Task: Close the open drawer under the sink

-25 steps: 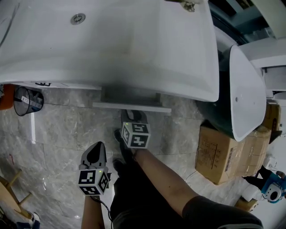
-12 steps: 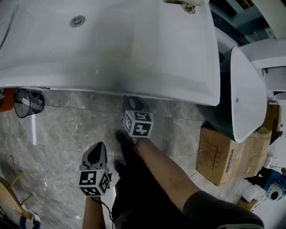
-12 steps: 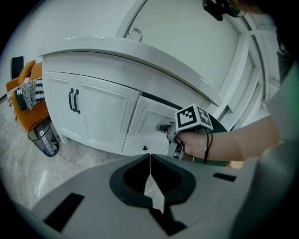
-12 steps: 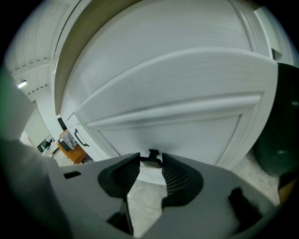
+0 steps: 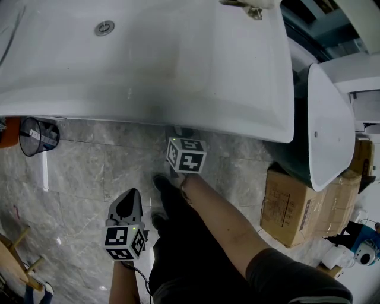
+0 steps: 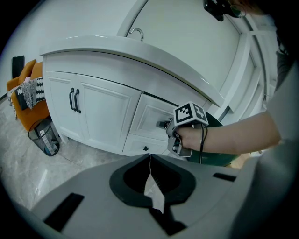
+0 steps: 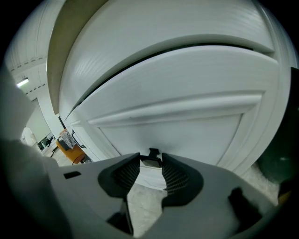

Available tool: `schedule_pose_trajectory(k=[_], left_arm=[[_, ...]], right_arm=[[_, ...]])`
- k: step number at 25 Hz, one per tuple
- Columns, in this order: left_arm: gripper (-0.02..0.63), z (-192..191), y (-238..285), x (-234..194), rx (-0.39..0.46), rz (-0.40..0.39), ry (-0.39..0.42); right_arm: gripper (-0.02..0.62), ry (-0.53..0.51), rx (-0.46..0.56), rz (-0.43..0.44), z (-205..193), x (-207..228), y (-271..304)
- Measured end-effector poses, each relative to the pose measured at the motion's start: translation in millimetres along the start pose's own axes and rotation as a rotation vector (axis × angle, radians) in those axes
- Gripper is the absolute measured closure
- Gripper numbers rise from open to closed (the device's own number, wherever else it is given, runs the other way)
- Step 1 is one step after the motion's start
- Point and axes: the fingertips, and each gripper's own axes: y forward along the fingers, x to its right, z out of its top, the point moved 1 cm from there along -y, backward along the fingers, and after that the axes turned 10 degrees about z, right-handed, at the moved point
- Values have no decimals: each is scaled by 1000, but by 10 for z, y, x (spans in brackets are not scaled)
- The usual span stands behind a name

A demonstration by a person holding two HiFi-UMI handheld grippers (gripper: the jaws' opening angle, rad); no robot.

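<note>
Sink [image 5: 148, 59] sits on top of the cabinet [image 6: 105, 116]. Drain [image 5: 104, 27] lies toward the sink's left end, faucet [image 5: 249, 7] at the far right edge.

Drawer [image 6: 152, 119] is at the cabinet's right part, just under the sink rim, with a lower drawer [image 6: 140, 148] beneath it. Right gripper [image 5: 179, 133] is at the upper drawer's front, with the handle [image 7: 150, 156] between its fingers [image 7: 175, 177]. Left gripper [image 5: 126, 199] is further back, over the floor [image 5: 77, 172].

Wire bin [image 5: 37, 135] stands on the floor at left. Cardboard boxes [image 5: 297, 208] are at right, beside a tub [image 5: 326, 119].

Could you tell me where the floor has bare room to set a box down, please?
Bare tiles lie between the wire bin and the left hand-held gripper. On the right, cardboard boxes take the room.
</note>
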Motion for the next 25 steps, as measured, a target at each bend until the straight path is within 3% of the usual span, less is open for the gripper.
schedule_pose_trajectory(k=[15, 20, 25], left_arm=[[591, 82, -258, -39, 47, 6, -19], [591, 168, -494, -104, 92, 12, -16], [591, 250, -938, -148, 140, 20, -34]], right_arm=[[446, 4, -53, 33, -117, -60, -119], [446, 11, -30, 3, -121, -155, -413], [446, -51, 7, 10, 3, -451, -970]])
